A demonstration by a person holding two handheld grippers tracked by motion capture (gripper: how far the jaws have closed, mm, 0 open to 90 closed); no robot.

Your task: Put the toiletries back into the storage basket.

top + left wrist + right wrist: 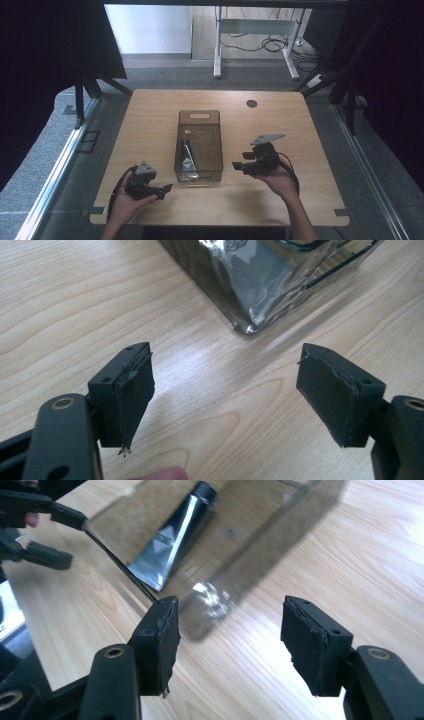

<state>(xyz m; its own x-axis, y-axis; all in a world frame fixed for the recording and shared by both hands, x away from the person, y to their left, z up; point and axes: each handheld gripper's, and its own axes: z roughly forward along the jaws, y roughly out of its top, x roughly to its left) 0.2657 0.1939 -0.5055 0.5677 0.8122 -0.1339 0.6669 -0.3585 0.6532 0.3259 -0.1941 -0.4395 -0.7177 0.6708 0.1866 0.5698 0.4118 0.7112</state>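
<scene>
A clear smoky plastic bin [212, 120] stands lengthwise in the middle of the wooden table [150, 115]. Inside it lies a dark tube [187, 157] with a black cap, pointing away from me; the right gripper view shows the tube [172, 535] through the bin's wall [280, 525]. My left gripper [167, 188] is held low at the bin's near left corner [245, 325], open and empty. My right gripper [239, 161] hovers just right of the bin's near end, open with nothing between its jaws.
A round cable hole [251, 103] sits at the table's far right. Beyond the table stand a white desk frame [255, 30] and loose cables on the floor. Black stands flank both sides.
</scene>
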